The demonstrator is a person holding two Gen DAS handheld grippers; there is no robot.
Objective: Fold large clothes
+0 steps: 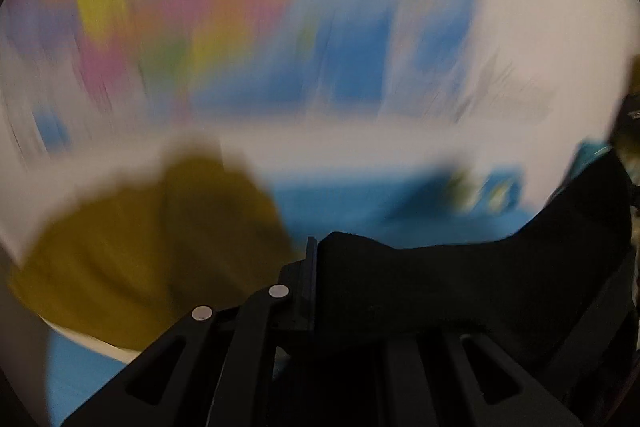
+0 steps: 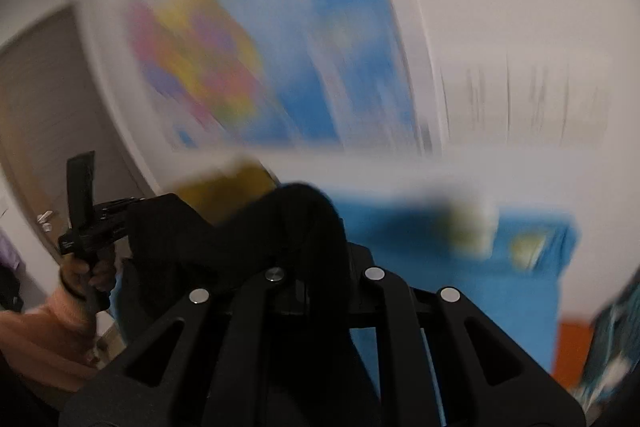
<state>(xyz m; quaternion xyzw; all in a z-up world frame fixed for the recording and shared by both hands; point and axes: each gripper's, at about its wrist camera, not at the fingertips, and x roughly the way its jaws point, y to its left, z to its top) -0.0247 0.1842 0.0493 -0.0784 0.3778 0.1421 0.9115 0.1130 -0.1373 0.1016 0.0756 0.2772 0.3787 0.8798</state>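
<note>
Both views are smeared by motion. A black garment (image 1: 460,279) hangs lifted in the air. My left gripper (image 1: 313,259) is shut on one edge of it, and the cloth spreads off to the right over the right finger. In the right wrist view the same black garment (image 2: 304,223) bunches over my right gripper (image 2: 314,267), which is shut on it with its fingertips hidden under the folds. From there the cloth stretches left to the left gripper (image 2: 120,223), which a hand (image 2: 80,275) in a peach sleeve holds up.
An olive-yellow cloth (image 1: 160,247) lies low on the left, above a blue-covered surface (image 1: 352,203). A colourful map (image 2: 248,39) hangs on the white wall behind. A door (image 2: 44,115) stands at the left, and something orange (image 2: 572,347) sits at the lower right.
</note>
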